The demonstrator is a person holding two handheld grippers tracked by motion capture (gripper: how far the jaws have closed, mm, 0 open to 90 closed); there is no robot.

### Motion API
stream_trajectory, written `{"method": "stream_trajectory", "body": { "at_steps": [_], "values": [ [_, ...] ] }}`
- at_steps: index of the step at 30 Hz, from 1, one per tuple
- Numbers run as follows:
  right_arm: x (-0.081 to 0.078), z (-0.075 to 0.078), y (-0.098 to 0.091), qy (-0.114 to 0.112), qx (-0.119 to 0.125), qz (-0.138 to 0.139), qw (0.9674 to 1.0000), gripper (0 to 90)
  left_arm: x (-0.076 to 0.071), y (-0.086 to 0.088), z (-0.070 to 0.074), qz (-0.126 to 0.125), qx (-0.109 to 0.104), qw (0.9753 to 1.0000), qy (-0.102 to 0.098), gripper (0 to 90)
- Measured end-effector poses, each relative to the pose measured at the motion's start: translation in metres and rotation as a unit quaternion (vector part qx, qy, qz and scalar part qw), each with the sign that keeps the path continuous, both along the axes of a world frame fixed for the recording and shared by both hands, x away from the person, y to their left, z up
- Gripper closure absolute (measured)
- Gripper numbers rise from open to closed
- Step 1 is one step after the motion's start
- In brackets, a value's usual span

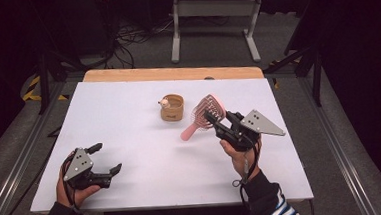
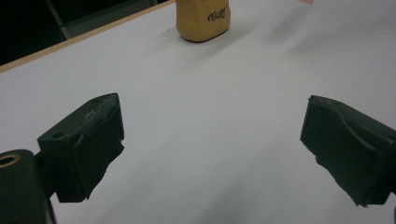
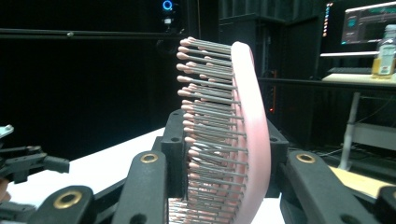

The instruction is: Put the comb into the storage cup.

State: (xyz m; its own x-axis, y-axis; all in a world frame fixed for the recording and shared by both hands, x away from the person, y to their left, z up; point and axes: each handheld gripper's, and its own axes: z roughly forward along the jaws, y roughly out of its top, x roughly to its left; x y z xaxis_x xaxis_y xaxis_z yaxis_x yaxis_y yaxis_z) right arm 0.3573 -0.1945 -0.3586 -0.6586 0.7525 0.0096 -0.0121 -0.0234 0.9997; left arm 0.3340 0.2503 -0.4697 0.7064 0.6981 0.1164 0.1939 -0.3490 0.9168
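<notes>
The right gripper [image 1: 213, 117] is clenching the pink hairbrush [image 1: 202, 115] by its head, tilted; the left gripper [image 1: 104, 159] is resting released near the desk's [image 1: 129, 116] front-left corner. Writing on the tan cup [image 2: 203, 19] is too blurred to read.

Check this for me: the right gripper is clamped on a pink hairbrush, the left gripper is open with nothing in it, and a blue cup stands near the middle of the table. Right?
One thing is off: the cup is tan, not blue, as the high view shows. The rest holds: the right gripper is clamped on the pink hairbrush, and the left gripper is open with nothing in it.
</notes>
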Motion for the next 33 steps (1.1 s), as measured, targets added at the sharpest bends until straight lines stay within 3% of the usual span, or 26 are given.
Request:
{"method": "stream_trajectory", "body": {
  "at_steps": [33],
  "values": [
    [0.039,0.045,0.023,-0.022,-0.012,-0.017,0.9995,64.2,0.003,0.001,-0.001,0.002,0.002,1.0000,0.005,6.8]
  ]
}}
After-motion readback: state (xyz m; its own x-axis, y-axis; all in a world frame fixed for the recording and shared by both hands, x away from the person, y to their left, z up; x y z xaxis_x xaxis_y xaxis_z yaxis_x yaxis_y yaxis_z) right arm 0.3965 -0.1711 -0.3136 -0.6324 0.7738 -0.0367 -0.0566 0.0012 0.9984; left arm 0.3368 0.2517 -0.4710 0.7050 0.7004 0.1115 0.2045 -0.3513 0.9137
